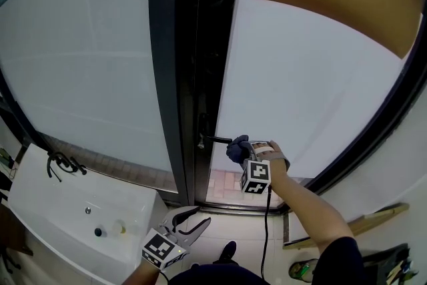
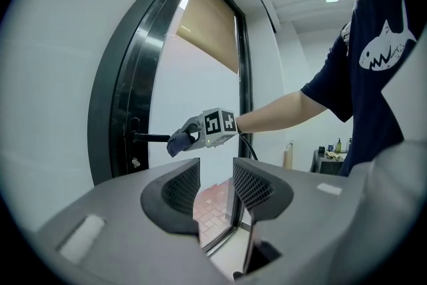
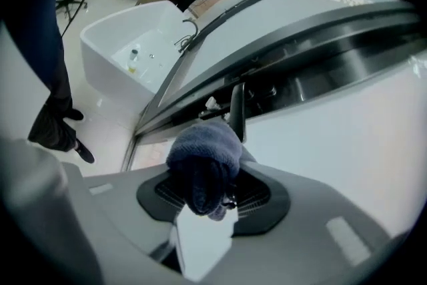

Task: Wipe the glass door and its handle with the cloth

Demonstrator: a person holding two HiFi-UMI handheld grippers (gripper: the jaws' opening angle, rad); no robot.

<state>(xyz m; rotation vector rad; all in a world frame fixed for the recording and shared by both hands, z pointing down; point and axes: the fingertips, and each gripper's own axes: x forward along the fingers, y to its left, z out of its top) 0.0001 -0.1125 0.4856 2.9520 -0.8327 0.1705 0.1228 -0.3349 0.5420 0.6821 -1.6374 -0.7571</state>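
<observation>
The frosted glass door (image 1: 300, 90) stands in a black frame, with a black lever handle (image 1: 217, 139) at its left edge. My right gripper (image 1: 245, 147) is shut on a bunched dark blue cloth (image 1: 235, 149), and the cloth presses against the free end of the handle. In the right gripper view the cloth (image 3: 203, 160) bulges out of the jaws and touches the handle (image 3: 237, 110). My left gripper (image 1: 189, 222) hangs low near the floor, open and empty. The left gripper view shows its fingers (image 2: 180, 187) apart, with the right gripper (image 2: 190, 139) and cloth (image 2: 179, 143) at the handle (image 2: 150, 138) beyond.
A white bathtub (image 1: 60, 210) with a black tap (image 1: 61, 162) stands at the lower left. A second frosted pane (image 1: 80, 57) fills the left. Brick paving (image 1: 223, 185) shows through the clear strip under the door. A wooden plank (image 1: 347, 229) lies at the lower right.
</observation>
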